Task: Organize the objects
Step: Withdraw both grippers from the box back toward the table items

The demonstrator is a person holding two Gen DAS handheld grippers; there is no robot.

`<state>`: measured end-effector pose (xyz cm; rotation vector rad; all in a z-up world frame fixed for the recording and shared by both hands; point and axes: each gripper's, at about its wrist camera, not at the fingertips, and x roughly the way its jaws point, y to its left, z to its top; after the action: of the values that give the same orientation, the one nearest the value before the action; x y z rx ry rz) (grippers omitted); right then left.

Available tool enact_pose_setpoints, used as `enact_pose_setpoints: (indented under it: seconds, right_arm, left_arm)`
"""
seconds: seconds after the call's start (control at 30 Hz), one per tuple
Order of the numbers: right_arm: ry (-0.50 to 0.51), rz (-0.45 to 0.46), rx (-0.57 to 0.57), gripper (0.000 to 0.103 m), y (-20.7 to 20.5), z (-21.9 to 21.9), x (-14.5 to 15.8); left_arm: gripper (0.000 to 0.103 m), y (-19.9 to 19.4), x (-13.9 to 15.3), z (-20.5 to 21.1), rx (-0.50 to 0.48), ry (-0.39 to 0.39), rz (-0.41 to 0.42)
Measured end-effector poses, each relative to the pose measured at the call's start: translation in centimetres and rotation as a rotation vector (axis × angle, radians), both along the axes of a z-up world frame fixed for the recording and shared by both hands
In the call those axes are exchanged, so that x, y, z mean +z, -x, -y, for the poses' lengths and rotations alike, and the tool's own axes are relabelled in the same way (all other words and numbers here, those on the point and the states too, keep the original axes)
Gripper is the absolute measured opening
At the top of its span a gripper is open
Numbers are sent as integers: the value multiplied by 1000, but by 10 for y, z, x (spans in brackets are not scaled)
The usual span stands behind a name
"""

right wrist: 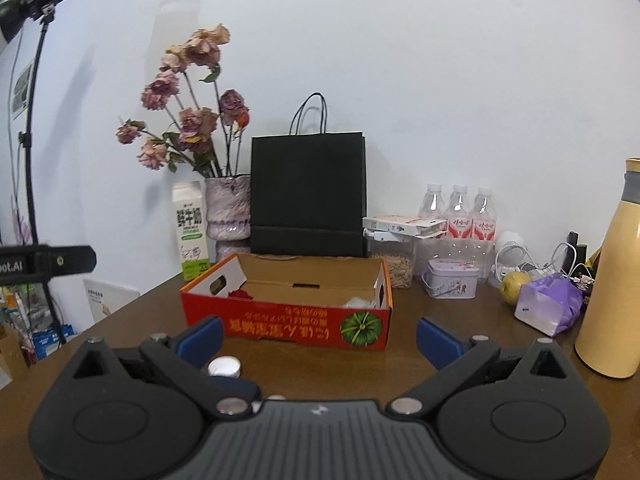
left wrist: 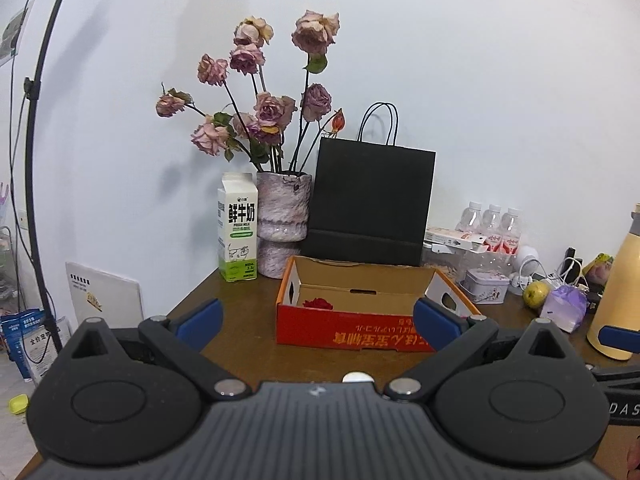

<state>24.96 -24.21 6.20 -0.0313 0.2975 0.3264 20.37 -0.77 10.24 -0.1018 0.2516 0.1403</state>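
Both grippers hover above the brown table [right wrist: 440,312], jaws spread wide and holding nothing. You face the open red cardboard box [right wrist: 288,324], which lies with its long axis running left to right across your line of approach, its near wall square to both tools.

The left gripper [left wrist: 318,322] sits low and directly in front of the box; from its camera the near wall fills the gap between the blue pads [left wrist: 202,322]. Inside the box, a dark red item [left wrist: 318,303] rests at the left end, and the right wrist view shows something white [right wrist: 360,303] at the right end; neither can be identified.

The loose candidate is the white bottle cap [right wrist: 225,367]. It lies on the table just ahead of the right gripper [right wrist: 320,338], beside its left finger, short of the box. Judged from this, the right gripper is the nearer tool: shift left, descend, close on the cap, then carry it forward over the near wall.
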Motion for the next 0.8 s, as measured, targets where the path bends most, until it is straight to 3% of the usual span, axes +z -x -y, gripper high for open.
enact_pose_setpoints:
  seconds: [0.5, 0.8]
  right_arm:
    - [39, -16, 53, 103, 78, -6, -12]
    - [71, -44, 78, 103, 112, -14, -24]
  left_arm:
    - [103, 73, -6, -1, -11, -19, -9]
    - [103, 108, -25, -14, -25, -12, -43]
